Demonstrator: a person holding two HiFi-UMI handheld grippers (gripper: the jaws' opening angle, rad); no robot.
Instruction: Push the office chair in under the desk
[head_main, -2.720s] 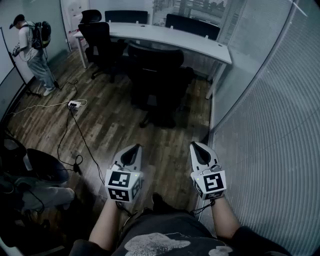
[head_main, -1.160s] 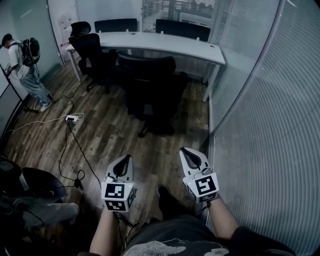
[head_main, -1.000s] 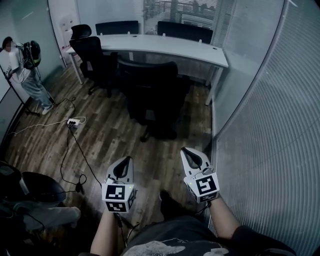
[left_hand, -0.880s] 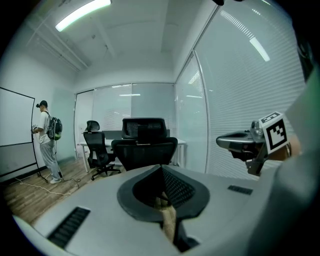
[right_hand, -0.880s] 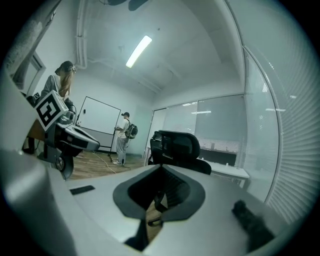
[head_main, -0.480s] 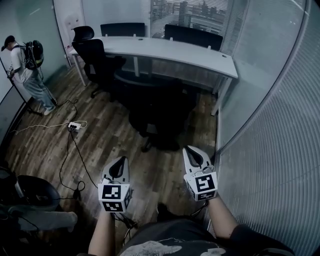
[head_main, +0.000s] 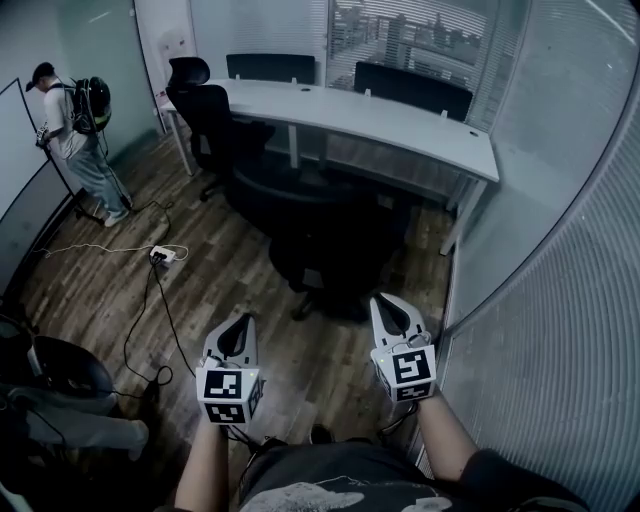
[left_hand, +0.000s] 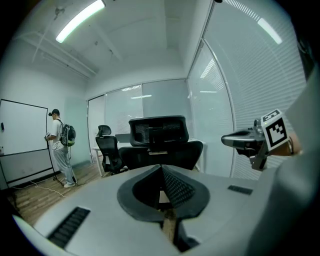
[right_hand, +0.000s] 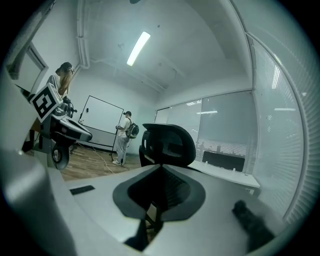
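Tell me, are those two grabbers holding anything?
No, nothing. The left gripper and right gripper are both shut and empty, not touching the office chair.

**Two pale grippers with marker cubes, and a dark printed shirt**

The left gripper (head_main: 246, 320) and the right gripper (head_main: 384, 302) have smooth pale grey shells that taper to a rounded tip. Each has a dark teardrop hollow (left_hand: 161, 189) on its upper face, lined with a ribbed black pad. A small dark slotted patch (left_hand: 69, 226) sits on the shell to each side of the hollow. At the near end of each gripper is a white cube printed with black square markers, the left cube (head_main: 229, 393) and the right cube (head_main: 410, 368). A thin dark cable (head_main: 402, 420) loops below the right cube. The person wears a dark shirt (head_main: 340, 468) with a pale print (head_main: 300, 492) on the front. A dark sleeve (head_main: 505, 482) ends above the right elbow, and both forearms are bare.
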